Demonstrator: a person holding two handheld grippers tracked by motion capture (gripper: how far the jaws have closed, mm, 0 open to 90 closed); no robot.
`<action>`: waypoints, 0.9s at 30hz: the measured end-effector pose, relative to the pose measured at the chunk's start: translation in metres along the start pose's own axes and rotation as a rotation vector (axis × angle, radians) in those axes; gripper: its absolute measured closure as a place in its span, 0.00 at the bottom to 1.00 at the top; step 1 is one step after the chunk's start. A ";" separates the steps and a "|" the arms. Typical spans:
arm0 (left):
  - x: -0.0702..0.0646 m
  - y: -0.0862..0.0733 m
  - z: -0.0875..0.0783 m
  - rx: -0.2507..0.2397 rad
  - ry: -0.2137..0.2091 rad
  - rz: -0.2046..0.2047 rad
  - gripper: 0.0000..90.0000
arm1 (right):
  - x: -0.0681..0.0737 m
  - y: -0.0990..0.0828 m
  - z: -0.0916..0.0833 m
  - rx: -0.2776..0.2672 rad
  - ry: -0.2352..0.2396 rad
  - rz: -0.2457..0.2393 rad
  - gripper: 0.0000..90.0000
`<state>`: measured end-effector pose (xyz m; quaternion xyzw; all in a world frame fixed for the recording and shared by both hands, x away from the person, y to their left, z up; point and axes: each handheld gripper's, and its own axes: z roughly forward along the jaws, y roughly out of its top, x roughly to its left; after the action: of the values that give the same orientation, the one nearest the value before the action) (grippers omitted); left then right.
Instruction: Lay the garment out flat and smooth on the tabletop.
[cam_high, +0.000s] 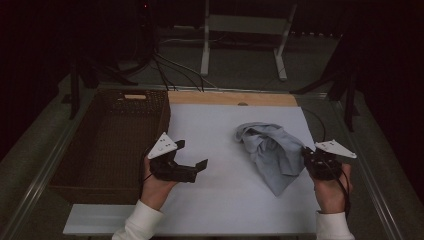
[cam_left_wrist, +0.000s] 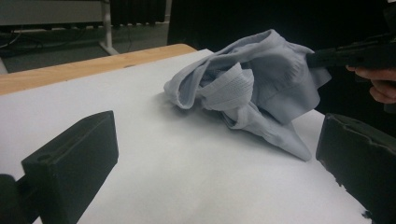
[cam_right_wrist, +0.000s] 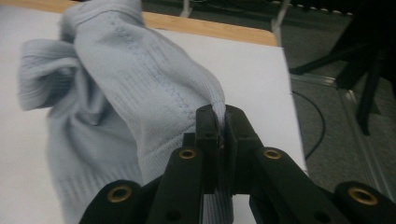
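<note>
A crumpled light blue knitted garment (cam_high: 270, 150) lies on the white board (cam_high: 215, 125), right of centre. My right gripper (cam_high: 306, 152) is shut on the garment's right edge, lifting a fold; the fabric (cam_right_wrist: 140, 93) is pinched between the two jaws of the right gripper (cam_right_wrist: 222, 122). My left gripper (cam_high: 192, 156) rests low over the board left of centre, open, with nothing between its fingers (cam_left_wrist: 74, 163). From the left gripper view the garment (cam_left_wrist: 252, 88) sits ahead, with the right gripper (cam_left_wrist: 310, 59) biting its far side.
A dark woven basket (cam_high: 107, 145) stands at the table's left, beside the left hand. A wooden strip (cam_high: 230, 98) borders the board's far edge. Cables and a white stand (cam_high: 245, 30) lie on the floor beyond. The table's metal rim (cam_high: 385, 185) runs along the right.
</note>
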<state>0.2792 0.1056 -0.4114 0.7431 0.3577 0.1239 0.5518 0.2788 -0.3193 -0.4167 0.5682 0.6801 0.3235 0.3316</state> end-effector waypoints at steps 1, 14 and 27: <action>0.000 0.000 0.000 -0.001 0.000 -0.001 0.00 | -0.002 0.000 0.000 -0.001 -0.012 0.005 0.96; -0.001 -0.001 0.001 0.005 -0.002 0.002 0.00 | -0.007 -0.004 0.003 0.004 -0.012 0.010 0.76; -0.001 -0.001 0.002 0.005 -0.003 0.002 0.00 | 0.032 0.005 -0.010 -0.097 0.104 -0.100 0.38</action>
<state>0.2789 0.1036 -0.4125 0.7451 0.3565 0.1226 0.5501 0.2693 -0.2876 -0.4093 0.4992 0.7074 0.3682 0.3389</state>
